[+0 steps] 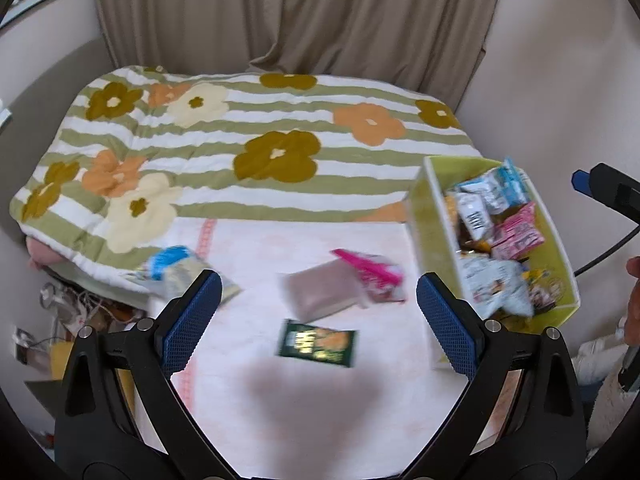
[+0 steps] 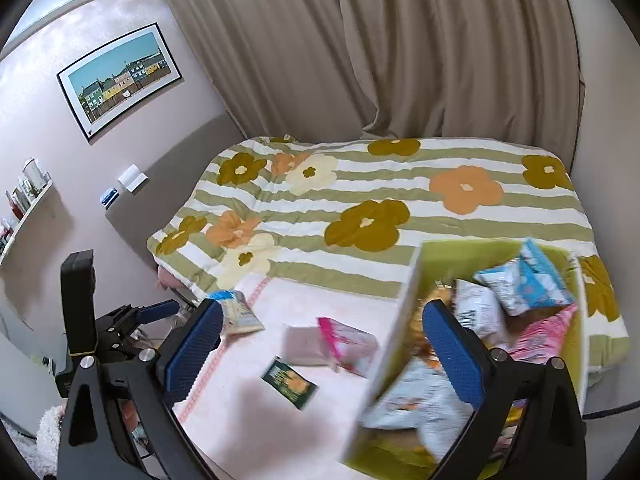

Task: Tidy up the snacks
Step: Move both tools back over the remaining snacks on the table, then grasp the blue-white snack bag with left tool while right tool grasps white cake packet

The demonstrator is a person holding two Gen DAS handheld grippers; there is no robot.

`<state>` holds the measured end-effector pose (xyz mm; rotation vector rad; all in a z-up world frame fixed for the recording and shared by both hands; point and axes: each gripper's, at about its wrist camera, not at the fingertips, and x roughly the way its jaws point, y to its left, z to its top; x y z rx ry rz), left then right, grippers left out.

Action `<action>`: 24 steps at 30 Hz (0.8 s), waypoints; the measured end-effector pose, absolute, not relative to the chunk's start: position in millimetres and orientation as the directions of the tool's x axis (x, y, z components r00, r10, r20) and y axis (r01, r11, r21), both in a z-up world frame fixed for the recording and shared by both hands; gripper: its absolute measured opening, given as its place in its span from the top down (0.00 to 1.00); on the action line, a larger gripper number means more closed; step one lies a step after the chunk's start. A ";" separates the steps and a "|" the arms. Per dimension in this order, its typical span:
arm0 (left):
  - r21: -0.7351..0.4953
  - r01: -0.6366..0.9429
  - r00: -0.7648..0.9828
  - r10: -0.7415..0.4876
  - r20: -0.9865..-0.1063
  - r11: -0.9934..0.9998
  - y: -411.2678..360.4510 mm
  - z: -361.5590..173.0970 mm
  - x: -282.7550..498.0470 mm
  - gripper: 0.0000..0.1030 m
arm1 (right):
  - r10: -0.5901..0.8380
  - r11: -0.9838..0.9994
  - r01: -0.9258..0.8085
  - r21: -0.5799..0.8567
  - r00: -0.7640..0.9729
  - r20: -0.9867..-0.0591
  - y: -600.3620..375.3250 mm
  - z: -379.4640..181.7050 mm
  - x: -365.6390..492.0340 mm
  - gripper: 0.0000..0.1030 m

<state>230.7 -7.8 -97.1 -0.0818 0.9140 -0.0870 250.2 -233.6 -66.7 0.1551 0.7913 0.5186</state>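
Loose snacks lie on a pale pink sheet: a dark green packet (image 1: 317, 343) (image 2: 289, 382), a brownish packet (image 1: 320, 294) (image 2: 306, 346) touching a pink-and-white packet (image 1: 376, 278) (image 2: 349, 342), and a blue-and-white bag (image 1: 180, 270) (image 2: 238, 312) at the left. A yellow-green box (image 1: 430, 216) (image 2: 404, 320) at the right holds several snack bags. My left gripper (image 1: 318, 316) hovers open above the loose packets, holding nothing. My right gripper (image 2: 322, 352) is open too, its right finger (image 2: 452, 352) over the box.
A striped floral quilt (image 1: 256, 152) (image 2: 380, 208) covers the far half of the bed, with beige curtains (image 1: 304, 16) behind. Clutter and cables (image 1: 80, 308) lie off the bed's left edge. A person's hand (image 1: 632, 300) shows at the right. A framed picture (image 2: 120, 80) hangs on the wall.
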 end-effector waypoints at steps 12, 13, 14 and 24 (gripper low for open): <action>-0.061 0.137 0.492 -0.122 -0.862 0.989 130.1 -145.4 253.0 0.05 | 0.387 0.921 -0.255 0.295 0.500 -0.775 -122.3 -148.6 253.0 0.03; -0.052 0.150 0.477 -0.119 -0.871 0.987 138.0 -152.8 257.2 0.05 | 0.373 0.927 -0.233 0.293 0.487 -0.790 -115.4 -159.8 253.1 0.03; -0.049 0.168 0.461 -0.122 -0.879 0.985 147.0 -161.0 262.2 0.05 | 0.364 0.931 -0.219 0.293 0.478 -0.799 -111.3 -166.9 252.7 0.03; -0.058 0.334 0.328 -0.173 -0.929 0.941 170.0 -212.5 304.9 0.05 | 0.263 0.965 -0.074 0.253 0.361 -0.895 -94.2 -231.1 243.4 0.03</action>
